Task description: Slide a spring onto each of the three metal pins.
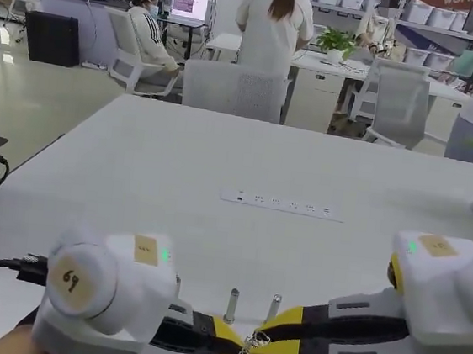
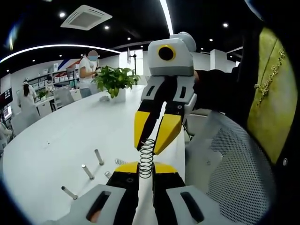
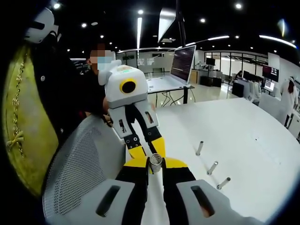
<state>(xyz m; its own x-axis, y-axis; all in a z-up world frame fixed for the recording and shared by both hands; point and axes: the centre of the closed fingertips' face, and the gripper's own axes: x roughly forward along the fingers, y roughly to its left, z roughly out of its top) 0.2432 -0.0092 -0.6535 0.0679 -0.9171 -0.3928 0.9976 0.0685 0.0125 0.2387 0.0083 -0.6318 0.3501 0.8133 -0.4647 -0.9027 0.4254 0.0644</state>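
The yellow-tipped left gripper (image 2: 146, 172) and right gripper (image 3: 155, 169) meet — each clamps one end of a small coiled steel spring (image 2: 146, 157). It hangs near three upright silver pins (image 2: 87, 171), touching none.

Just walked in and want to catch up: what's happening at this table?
A person holds a gripper in each hand. The left gripper and the right gripper pinch one spring between their tips, one at each end, by the white table. The three metal pins stand bare on it, none with a spring yet.
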